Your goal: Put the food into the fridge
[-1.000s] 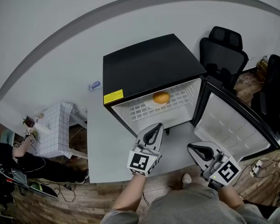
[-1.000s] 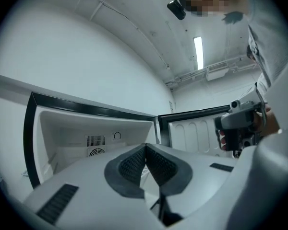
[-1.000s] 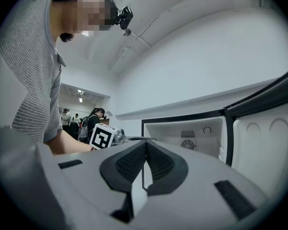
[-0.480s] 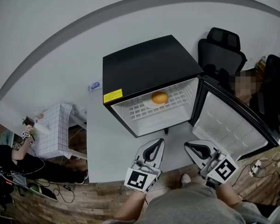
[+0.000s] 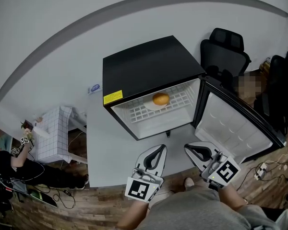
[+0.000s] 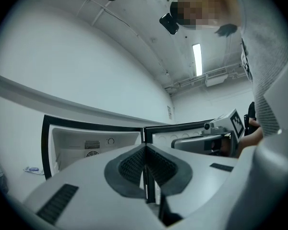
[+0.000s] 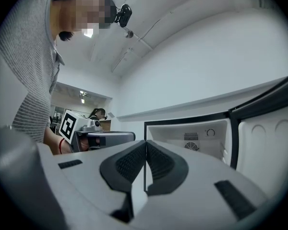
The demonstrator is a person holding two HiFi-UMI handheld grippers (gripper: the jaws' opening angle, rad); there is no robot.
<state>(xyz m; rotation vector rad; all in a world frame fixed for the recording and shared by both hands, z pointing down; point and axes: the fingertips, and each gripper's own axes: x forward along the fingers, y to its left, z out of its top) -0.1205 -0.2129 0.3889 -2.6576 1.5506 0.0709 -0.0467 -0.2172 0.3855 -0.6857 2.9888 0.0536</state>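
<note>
A small black fridge (image 5: 149, 66) stands open on the pale table (image 5: 98, 147), its door (image 5: 233, 126) swung out to the right. On its white wire shelf (image 5: 149, 111) lies an orange round bun (image 5: 160, 98) on a white plate. My left gripper (image 5: 159, 149) is shut and empty, held low in front of the fridge near the table's front edge. My right gripper (image 5: 188, 148) is beside it, also shut with nothing in it. In the left gripper view my left gripper (image 6: 145, 150) points at the fridge's white inside (image 6: 93, 145); my right gripper (image 7: 146, 145) does the same.
A black office chair (image 5: 225, 51) stands behind the fridge door at the right. A white gridded box (image 5: 55, 133) sits below the table's left edge. A person (image 5: 12, 164) sits on the floor at far left. Cables lie on the wooden floor (image 5: 266, 169).
Both grippers have drawn back from the fridge toward the table's front edge. The bun stays on the shelf and the door stays open.
</note>
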